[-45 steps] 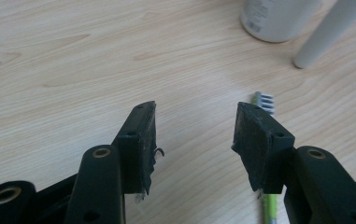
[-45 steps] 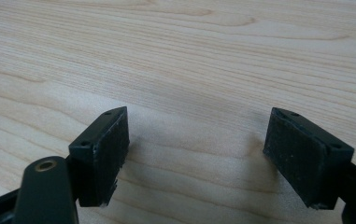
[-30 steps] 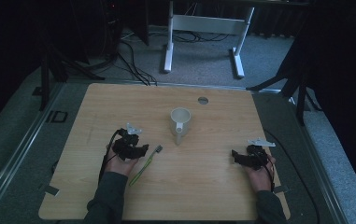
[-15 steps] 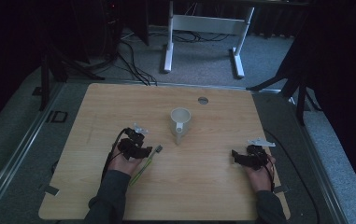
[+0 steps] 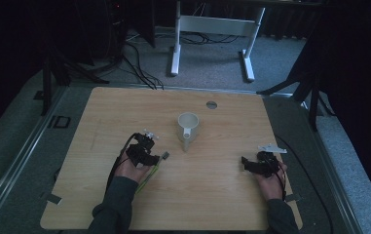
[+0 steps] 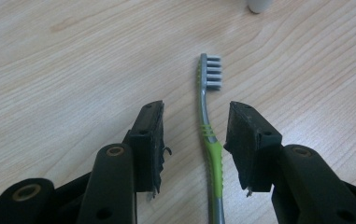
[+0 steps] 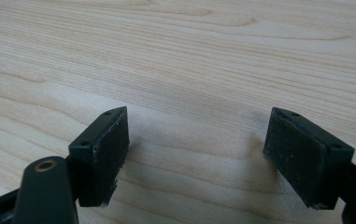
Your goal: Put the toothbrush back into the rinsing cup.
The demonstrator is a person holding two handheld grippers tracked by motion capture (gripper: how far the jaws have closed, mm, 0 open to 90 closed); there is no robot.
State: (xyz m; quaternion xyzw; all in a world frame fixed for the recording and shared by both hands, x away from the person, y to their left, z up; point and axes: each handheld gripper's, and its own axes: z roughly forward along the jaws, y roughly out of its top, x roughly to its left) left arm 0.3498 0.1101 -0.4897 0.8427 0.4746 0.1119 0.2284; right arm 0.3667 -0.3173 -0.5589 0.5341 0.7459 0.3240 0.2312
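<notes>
High view, left gripper (image 5: 150, 155) near the table's (image 5: 222, 204) left-front, over a toothbrush (image 5: 150, 170), cup (image 5: 188, 126) mid-table, right gripper (image 5: 249, 164) near the right edge; left gripper view, jaws part-open astride the handle — not touching; right gripper view, jaws wide — empty.

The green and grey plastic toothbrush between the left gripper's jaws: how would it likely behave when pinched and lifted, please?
The green and grey plastic toothbrush is slim, so probably light. Lying flat on the wooden table, its low, narrow handle may slip or twist.
</notes>
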